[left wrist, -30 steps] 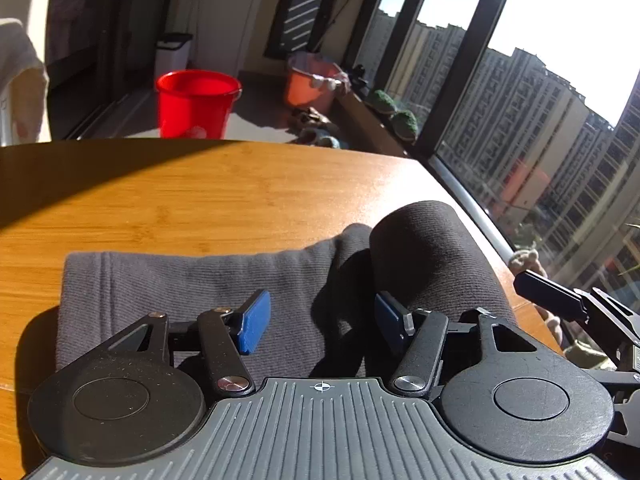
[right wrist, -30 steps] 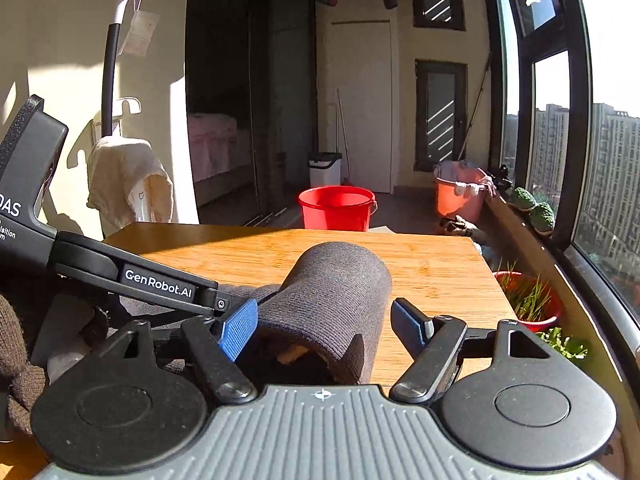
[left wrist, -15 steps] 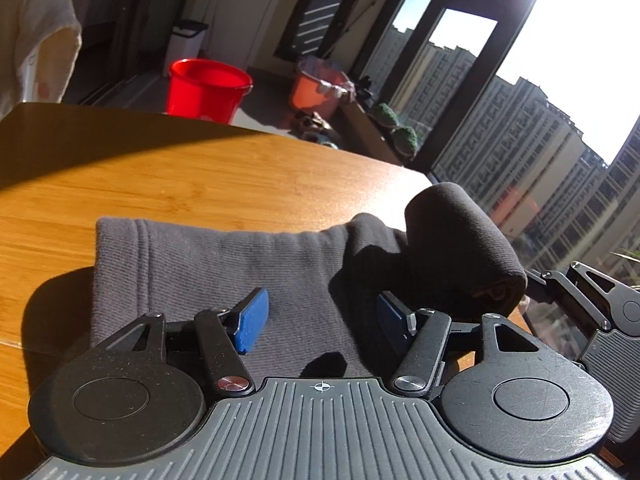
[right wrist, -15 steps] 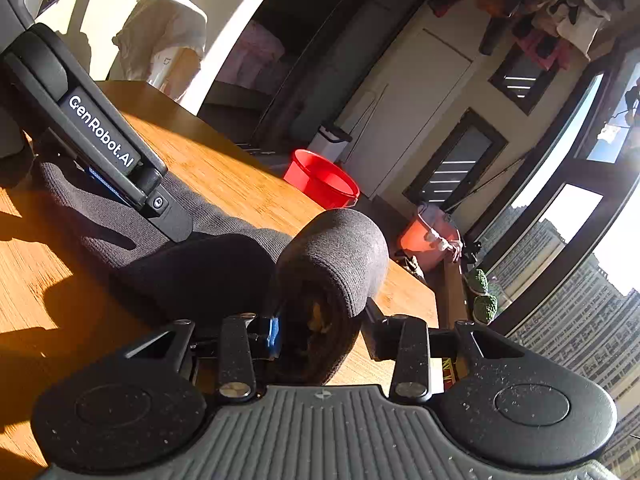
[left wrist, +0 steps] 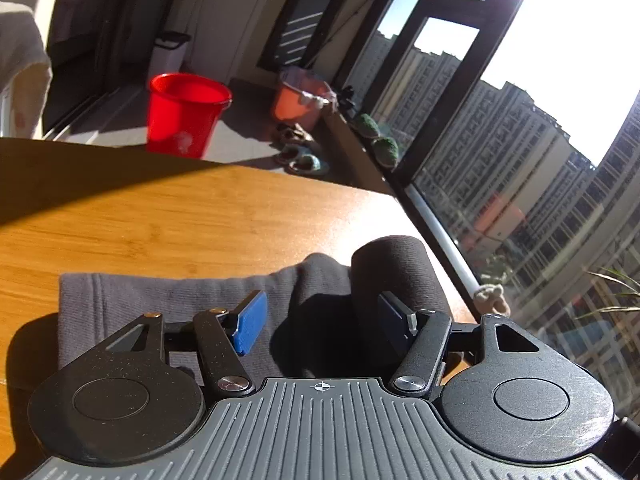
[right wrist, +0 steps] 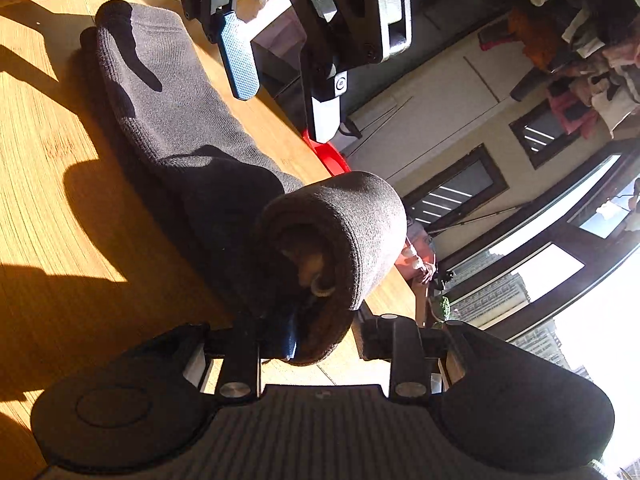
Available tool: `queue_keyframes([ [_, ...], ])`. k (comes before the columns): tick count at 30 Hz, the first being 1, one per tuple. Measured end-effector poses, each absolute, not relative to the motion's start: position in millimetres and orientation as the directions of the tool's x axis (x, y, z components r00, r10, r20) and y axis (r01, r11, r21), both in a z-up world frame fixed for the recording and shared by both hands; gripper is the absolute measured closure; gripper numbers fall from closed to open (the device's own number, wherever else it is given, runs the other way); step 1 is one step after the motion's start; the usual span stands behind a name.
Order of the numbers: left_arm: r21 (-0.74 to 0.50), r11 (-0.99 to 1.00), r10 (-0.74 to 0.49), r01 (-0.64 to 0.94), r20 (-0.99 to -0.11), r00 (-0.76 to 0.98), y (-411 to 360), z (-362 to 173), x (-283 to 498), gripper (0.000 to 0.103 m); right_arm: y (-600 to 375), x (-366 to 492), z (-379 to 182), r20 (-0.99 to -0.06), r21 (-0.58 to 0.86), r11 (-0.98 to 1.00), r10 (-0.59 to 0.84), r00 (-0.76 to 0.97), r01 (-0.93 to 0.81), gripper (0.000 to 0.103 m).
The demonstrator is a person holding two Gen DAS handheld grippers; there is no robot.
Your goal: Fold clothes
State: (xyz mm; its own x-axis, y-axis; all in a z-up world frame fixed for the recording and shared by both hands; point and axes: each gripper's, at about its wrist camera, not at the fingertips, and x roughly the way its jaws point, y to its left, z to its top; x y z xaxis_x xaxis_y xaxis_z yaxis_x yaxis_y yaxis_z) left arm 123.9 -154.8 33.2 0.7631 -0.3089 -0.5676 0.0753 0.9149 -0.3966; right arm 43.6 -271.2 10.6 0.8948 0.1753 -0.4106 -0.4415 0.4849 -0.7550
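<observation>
A grey knitted garment (left wrist: 160, 296) lies flat on the wooden table (left wrist: 160, 216). Its right end is rolled into a thick tube (left wrist: 400, 268). My left gripper (left wrist: 322, 320) hovers open over the flat part, just left of the roll, with nothing between its blue pads. In the right wrist view the roll (right wrist: 356, 216) faces the camera end-on. My right gripper (right wrist: 328, 336) is shut on the roll's near rim, with one blue pad tucked into the opening. A blue pad (right wrist: 240, 60) of the left gripper hangs above the flat cloth (right wrist: 172, 92).
The table's right edge (left wrist: 424, 224) runs close beside the roll, with a large window beyond it. A red bucket (left wrist: 184, 114), an orange basin (left wrist: 300, 98) and slippers (left wrist: 300, 156) sit on the floor past the far edge. Bare wood lies in front of the garment.
My right gripper has shut on the end of the roll and twisted strongly, tilting its view. The left gripper stays open over the flat cloth, shifted slightly.
</observation>
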Motion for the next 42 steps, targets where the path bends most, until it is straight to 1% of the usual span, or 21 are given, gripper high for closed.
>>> queue_keyframes([
  [3, -0.323, 0.938, -0.304, 0.127, -0.591, 0.747, -188.6, 36.0, 147.0, 0.041, -273.5, 44.6, 13.7, -0.417, -0.728, 0.519, 0.183, 0.89, -0.448, 0.075],
  [4, -0.288, 0.949, -0.285, 0.128, -0.611, 0.738, -197.6, 31.5, 154.6, 0.048, -276.1, 45.1, 16.3, -0.42, -0.712, 0.538, 0.189, 0.888, -0.451, 0.075],
  [5, -0.263, 0.957, -0.266, 0.123, -0.623, 0.736, -201.4, 26.4, 158.4, 0.052, -280.8, 45.6, 20.8, -0.428, -0.684, 0.566, 0.201, 0.881, -0.461, 0.074],
  [7, -0.218, 0.97, -0.229, 0.112, -0.643, 0.731, -208.0, 16.3, 165.3, 0.052, -299.9, 47.3, 37.6, -0.464, -0.558, 0.655, 0.261, 0.846, -0.509, 0.072],
  [9, -0.234, 0.968, -0.226, 0.092, -0.647, 0.728, -200.0, 10.2, 164.6, 0.052, -327.6, 54.7, 54.7, -0.488, -0.334, 0.772, 0.349, 0.8, -0.541, 0.056],
  [10, -0.246, 0.966, -0.227, 0.081, -0.65, 0.725, -195.2, 8.4, 164.0, 0.052, -341.5, 58.5, 63.3, -0.49, -0.212, 0.811, 0.395, 0.777, -0.546, 0.053],
  [12, -0.247, 0.967, -0.218, 0.067, -0.66, 0.719, -188.9, 4.9, 162.8, 0.052, -369.4, 66.0, 79.3, -0.473, 0.044, 0.846, 0.486, 0.735, -0.531, 0.051],
  [14, -0.241, 0.969, -0.209, 0.058, -0.668, 0.714, -185.9, 0.9, 162.0, 0.052, -388.4, 79.7, 82.1, -0.424, 0.283, 0.838, 0.546, 0.722, -0.467, 0.051],
  [15, -0.24, 0.969, -0.207, 0.056, -0.668, 0.715, -185.4, -0.4, 160.8, 0.052, -393.3, 88.5, 82.2, -0.401, 0.372, 0.821, 0.563, 0.723, -0.433, 0.051],
  [16, -0.239, 0.969, -0.205, 0.056, -0.665, 0.718, -184.1, -1.5, 158.6, 0.052, -392.5, 97.8, 79.9, -0.399, 0.402, 0.817, 0.563, 0.724, -0.414, 0.051],
  [19, -0.244, 0.968, -0.21, 0.057, -0.666, 0.716, -180.6, -0.9, 154.3, 0.053, -374.5, 117.4, 58.8, -0.486, 0.36, 0.846, 0.529, 0.696, -0.392, 0.051],
  [20, -0.245, 0.968, -0.209, 0.055, -0.667, 0.715, -177.7, -0.8, 152.6, 0.055, -372.9, 119.4, 47.6, -0.52, 0.339, 0.858, 0.513, 0.683, -0.386, 0.045],
  [21, -0.247, 0.968, -0.209, 0.053, -0.667, 0.715, -174.6, -0.9, 150.7, 0.055, -374.5, 116.9, 44.0, -0.518, 0.344, 0.858, 0.512, 0.685, -0.382, 0.036],
  [27, -0.272, 0.96, -0.232, 0.062, -0.653, 0.721, -164.2, -6.0, 140.4, 0.054, -389.7, 106.0, 43.9, -0.479, 0.534, 0.777, 0.602, 0.638, -0.332, 0.034],
  [31, -0.273, 0.96, -0.233, 0.064, -0.649, 0.724, -163.9, -6.8, 139.8, 0.053, -392.5, 108.2, 32.5, -0.465, 0.587, 0.756, 0.608, 0.644, -0.289, 0.033],
  [32, -0.275, 0.959, -0.235, 0.065, -0.649, 0.724, -163.3, -6.8, 139.8, 0.053, -392.1, 108.5, 32.4, -0.462, 0.591, 0.753, 0.61, 0.643, -0.29, 0.034],
  [33, -0.28, 0.958, -0.238, 0.065, -0.647, 0.724, -162.6, -6.6, 139.5, 0.053, -391.2, 108.5, 33.0, -0.46, 0.589, 0.753, 0.611, 0.645, -0.294, 0.039],
  [34, -0.286, 0.956, -0.242, 0.065, -0.645, 0.724, -161.7, -6.4, 139.4, 0.053, -387.7, 107.1, 36.7, -0.46, 0.56, 0.767, 0.602, 0.652, -0.313, 0.043],
  [36, -0.295, 0.953, -0.248, 0.064, -0.643, 0.724, -159.9, -5.4, 138.2, 0.052, -378.0, 101.4, 45.8, -0.467, 0.483, 0.801, 0.576, 0.671, -0.353, 0.054],
  [39, -0.312, 0.949, -0.239, 0.041, -0.631, 0.738, -153.9, 1.7, 131.5, 0.045, -352.2, 87.3, 59.4, -0.481, 0.302, 0.857, 0.515, 0.709, -0.418, 0.057],
  [42, -0.342, 0.939, -0.239, 0.034, -0.577, 0.781, -142.5, 18.2, 117.3, 0.038, -313.2, 65.4, 69.3, -0.484, 0.031, 0.877, 0.432, 0.761, -0.479, 0.057],
])
